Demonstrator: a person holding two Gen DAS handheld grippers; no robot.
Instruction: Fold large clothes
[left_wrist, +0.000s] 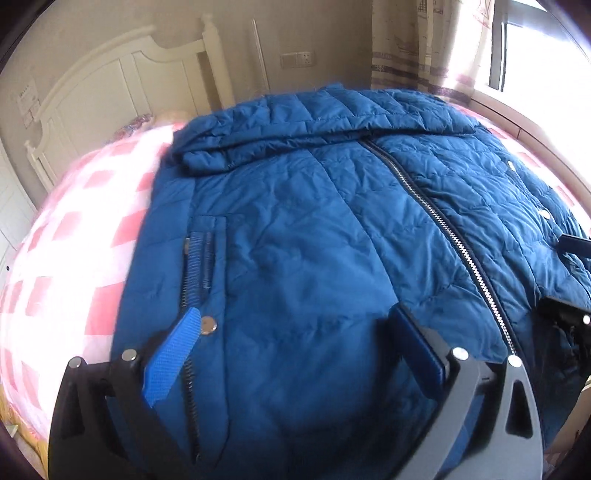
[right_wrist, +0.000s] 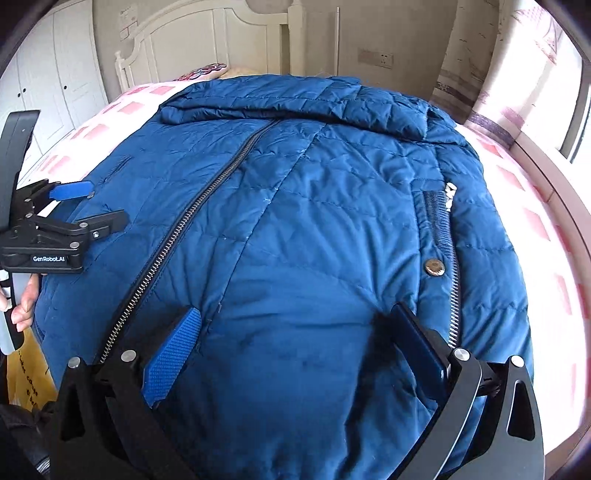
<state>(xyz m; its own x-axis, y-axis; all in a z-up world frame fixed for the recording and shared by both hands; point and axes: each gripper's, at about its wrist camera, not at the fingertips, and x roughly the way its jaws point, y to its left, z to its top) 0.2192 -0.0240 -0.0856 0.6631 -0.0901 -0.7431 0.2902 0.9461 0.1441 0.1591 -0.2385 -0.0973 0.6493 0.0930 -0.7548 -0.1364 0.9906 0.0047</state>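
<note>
- Left claw wide open, empty, over blue jacket hem.
- Right claw wide open, empty; main zipper at 10 o'clock.
- Jacket flat on checked bed.

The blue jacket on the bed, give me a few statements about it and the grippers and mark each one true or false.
1. The blue jacket lies front side up on the checked bedspread. True.
2. Its main zipper is undone and the front lies spread apart. False: the zipper is closed along the length that shows.
3. The right gripper is clamped on a sleeve. False: its jaws are open over the lower front, holding nothing.
4. The left gripper is open. True.
5. The bedspread is plain green. False: it is pink and white.
</note>
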